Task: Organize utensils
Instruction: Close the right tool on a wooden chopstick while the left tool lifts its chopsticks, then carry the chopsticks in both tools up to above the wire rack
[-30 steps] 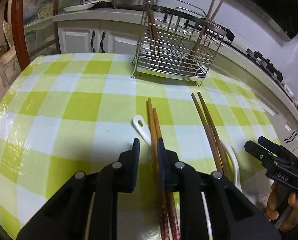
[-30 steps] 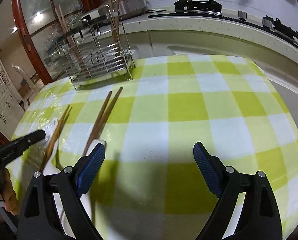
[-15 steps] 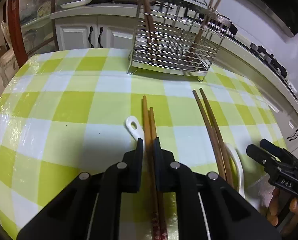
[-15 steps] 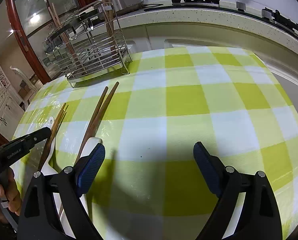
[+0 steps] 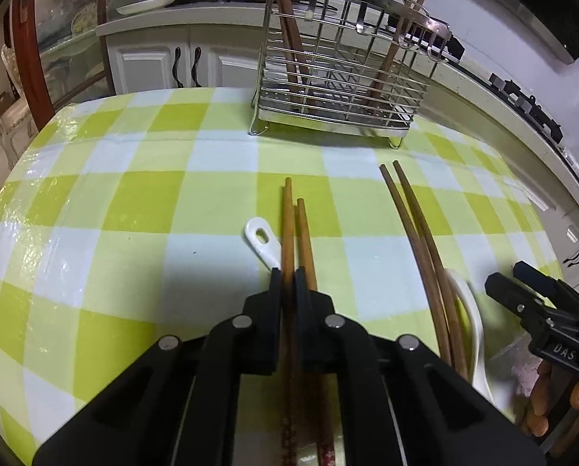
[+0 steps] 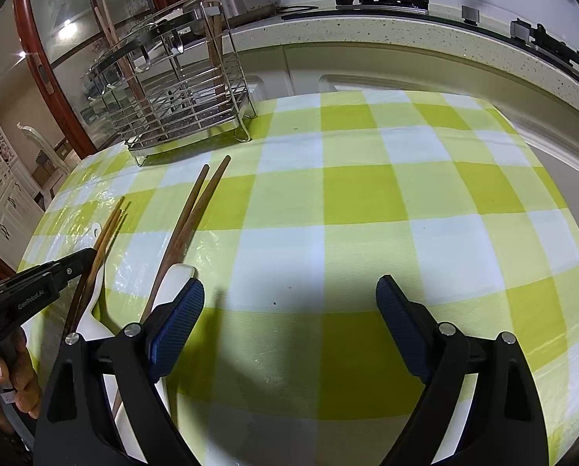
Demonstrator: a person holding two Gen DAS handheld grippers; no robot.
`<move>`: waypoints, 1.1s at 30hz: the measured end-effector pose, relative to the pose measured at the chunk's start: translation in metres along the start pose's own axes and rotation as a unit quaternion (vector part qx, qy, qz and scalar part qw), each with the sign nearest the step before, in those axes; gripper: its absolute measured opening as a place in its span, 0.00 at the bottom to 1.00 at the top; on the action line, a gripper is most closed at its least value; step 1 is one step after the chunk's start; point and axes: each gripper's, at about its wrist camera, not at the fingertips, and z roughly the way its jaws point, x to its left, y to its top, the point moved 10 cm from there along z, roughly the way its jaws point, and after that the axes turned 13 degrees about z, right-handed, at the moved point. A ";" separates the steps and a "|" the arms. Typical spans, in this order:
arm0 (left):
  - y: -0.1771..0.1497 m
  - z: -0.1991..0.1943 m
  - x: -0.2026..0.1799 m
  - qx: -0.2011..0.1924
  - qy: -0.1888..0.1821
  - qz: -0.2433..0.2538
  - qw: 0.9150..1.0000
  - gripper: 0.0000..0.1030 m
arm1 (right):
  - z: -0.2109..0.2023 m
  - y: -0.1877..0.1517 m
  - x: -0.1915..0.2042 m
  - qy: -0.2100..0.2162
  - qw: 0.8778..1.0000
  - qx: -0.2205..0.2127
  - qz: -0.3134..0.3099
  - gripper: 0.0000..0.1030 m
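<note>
The left gripper (image 5: pixel 288 272) has just closed its jaws on one light chopstick (image 5: pixel 288 225); its mate (image 5: pixel 306 240) lies just beside, over a white spoon (image 5: pixel 262 239). The right gripper (image 6: pixel 289 295) hangs wide open and empty above the checked table (image 6: pixel 367 194). A darker pair of chopsticks (image 5: pixel 413 225) rests on a second spoon (image 5: pixel 474 322) near the right edge. The wire rack (image 5: pixel 336 77) stands at the far edge, holding upright chopsticks.

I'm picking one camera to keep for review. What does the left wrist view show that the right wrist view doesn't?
Only the left wrist view shows the left gripper shut on one chopstick of the lighter pair, and the hole in the white spoon handle. Only the right wrist view shows the right gripper open over bare tablecloth. Both show the wire rack, the darker chopsticks and the second spoon.
</note>
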 end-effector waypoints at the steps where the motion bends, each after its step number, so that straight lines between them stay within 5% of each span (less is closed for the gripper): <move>1: 0.001 -0.002 0.000 -0.004 -0.001 -0.001 1.000 0.07 | 0.000 0.000 0.000 0.001 1.000 0.001 0.000 0.82; 12: 0.002 -0.033 0.039 -0.046 0.014 -0.047 0.998 0.07 | 0.012 0.031 0.038 0.009 1.000 0.012 0.000 0.82; 24: -0.013 -0.041 0.082 -0.055 0.030 -0.079 0.995 0.07 | 0.054 0.034 0.061 -0.066 0.997 0.031 -0.041 0.56; 30: -0.014 -0.041 0.086 -0.059 0.026 -0.082 0.995 0.07 | 0.057 0.033 0.070 -0.068 0.995 0.030 -0.067 0.31; 33: -0.014 -0.043 0.087 -0.062 0.025 -0.084 0.994 0.07 | 0.057 0.032 0.076 -0.053 0.996 0.034 -0.068 0.10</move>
